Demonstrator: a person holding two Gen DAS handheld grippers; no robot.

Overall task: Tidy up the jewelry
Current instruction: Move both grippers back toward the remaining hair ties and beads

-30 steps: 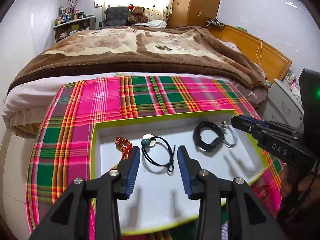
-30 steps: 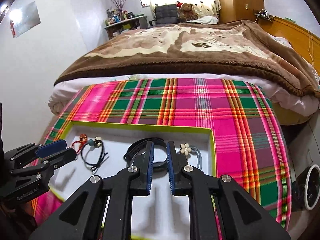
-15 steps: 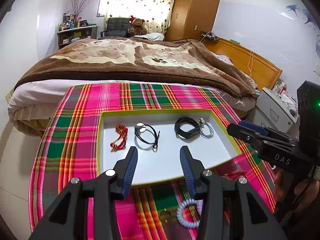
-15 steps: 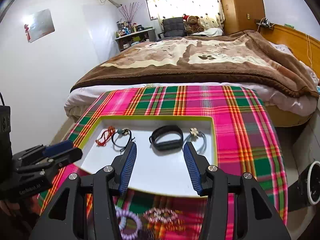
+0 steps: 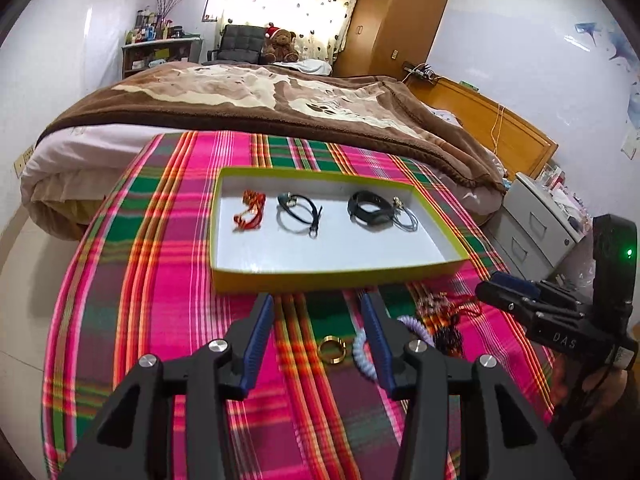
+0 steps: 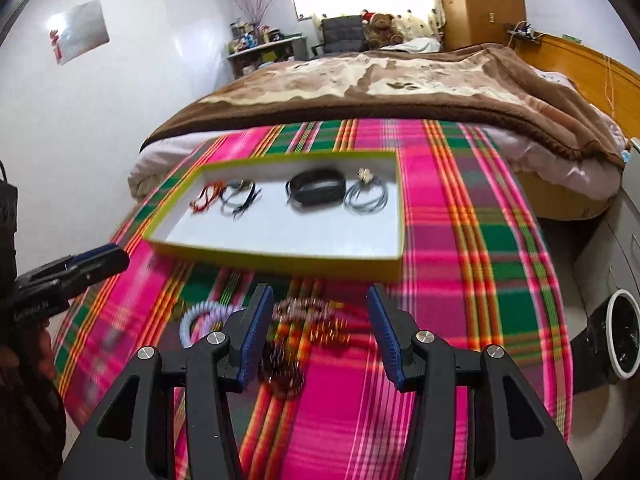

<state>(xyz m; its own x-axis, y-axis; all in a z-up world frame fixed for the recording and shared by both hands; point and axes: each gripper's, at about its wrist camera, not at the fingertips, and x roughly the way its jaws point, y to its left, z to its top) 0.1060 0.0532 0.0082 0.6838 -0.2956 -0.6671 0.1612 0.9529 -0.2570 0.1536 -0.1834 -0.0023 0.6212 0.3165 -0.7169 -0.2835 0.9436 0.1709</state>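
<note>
Left wrist view, largest first: worktop point(image 5: 168, 264) under pink/green plaid cloth, bed behind it. Yellow-rimmed tray point(image 5: 340, 276) is seen mid-cloth w/ four pcs laid in a row on its white floor: red cord bracelet point(image 5: 250, 212), black cord bracelet point(image 5: 298, 216), black band point(image 5: 368, 208), grey wire loops point(image 5: 404, 220).

Change vs 1 s ago: both grippers were over the tray, the right one nearly pinched by the band; now both have been drawn back to the near side of the tray. Left gripper point(image 5: 316, 340) jaws spread wide, nothing held. Right gripper point(image 6: 318, 332) jaws likewise released, empty.

Meaning, as judged: band placement looks finished; next pick is being lined up from the unsorted heap on the cloth, just in front of the tray.

Heap, smaller items: pastel coil ties point(image 6: 200, 316), dark bead strands point(image 6: 308, 320) (blurred in right wrist view, exact type can't be told), gold ring point(image 5: 332, 350) lying betw. left jaws' tips.

Approx. half of the pcs sorted, by count of what's visible. Bead tangle is likely to snag if pinched low.
</note>
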